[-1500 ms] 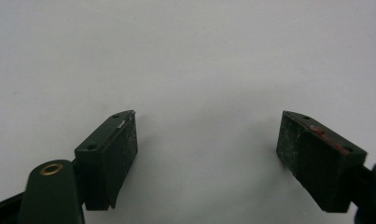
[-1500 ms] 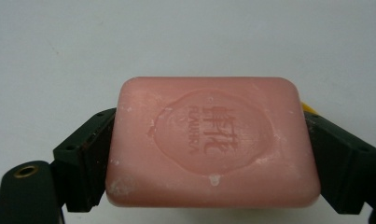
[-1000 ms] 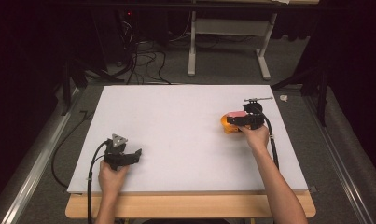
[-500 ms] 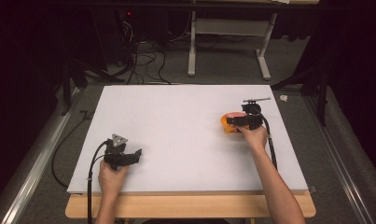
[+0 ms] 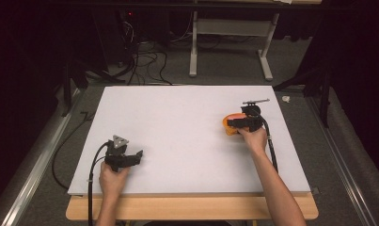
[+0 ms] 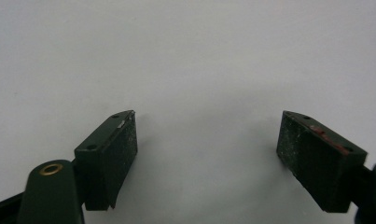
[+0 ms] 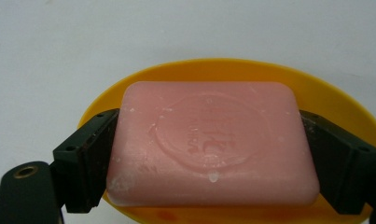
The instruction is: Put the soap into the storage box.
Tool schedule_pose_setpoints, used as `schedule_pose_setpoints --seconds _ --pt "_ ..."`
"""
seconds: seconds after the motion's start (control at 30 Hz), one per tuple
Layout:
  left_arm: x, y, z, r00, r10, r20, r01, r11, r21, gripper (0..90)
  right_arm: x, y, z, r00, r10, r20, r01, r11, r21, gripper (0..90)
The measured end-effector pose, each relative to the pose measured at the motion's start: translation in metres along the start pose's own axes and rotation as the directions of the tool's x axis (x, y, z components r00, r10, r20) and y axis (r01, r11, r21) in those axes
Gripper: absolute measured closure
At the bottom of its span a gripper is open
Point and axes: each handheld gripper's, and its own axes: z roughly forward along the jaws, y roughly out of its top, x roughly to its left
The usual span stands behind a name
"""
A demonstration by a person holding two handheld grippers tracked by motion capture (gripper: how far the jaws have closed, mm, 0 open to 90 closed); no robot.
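Observation:
A pink soap bar [image 7: 213, 144] with an embossed stamp lies in a round yellow-orange dish [image 7: 223, 70]. My right gripper [image 7: 209, 158] has its black jaws pressed against the bar's two short ends. In the high view this gripper [image 5: 243, 123] sits over the dish [image 5: 229, 129] at the right side of the white board [image 5: 177, 122], with a sliver of soap [image 5: 234, 116] showing. My left gripper [image 5: 130, 157] rests near the board's front left. Its jaws [image 6: 206, 154] stand wide apart over bare white surface, holding nothing.
A thin metal rod-like item [image 5: 255, 101] lies just beyond the dish near the board's right far corner. A small white scrap [image 5: 286, 99] lies off the board's edge. Cables [image 5: 145, 61] and a table frame [image 5: 229, 28] stand on the floor behind.
The right gripper has shifted slightly left and down over the dish, covering more of the soap. The left gripper has stayed put.

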Motion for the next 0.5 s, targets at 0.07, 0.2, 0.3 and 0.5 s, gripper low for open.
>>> schedule_pose_setpoints --seconds 0.07,0.2,0.3,0.5 --pt "0.0000 0.0000 0.0000 1.0000 0.000 0.000 0.000 1.0000 0.000 20.7 0.0002 0.0000 0.0000 1.0000 -0.002 -0.001 0.002 1.000 0.000 13.2" --pt "0.0001 0.0000 0.0000 1.0000 0.000 0.001 0.000 1.0000 0.000 20.7 0.0016 0.0000 -0.0012 1.0000 -0.003 0.004 0.003 1.000 -0.007 12.7" --pt "0.0001 0.0000 0.0000 1.0000 0.000 0.001 0.000 1.0000 0.000 20.7 0.0020 -0.0004 -0.0039 1.0000 -0.001 0.004 0.001 1.000 -0.014 12.9" --pt "0.0002 0.0001 0.0000 1.0000 -0.001 0.002 0.001 1.0000 0.002 20.8 0.0026 -0.0012 -0.0089 1.0000 0.002 0.001 -0.002 1.000 -0.024 13.4"
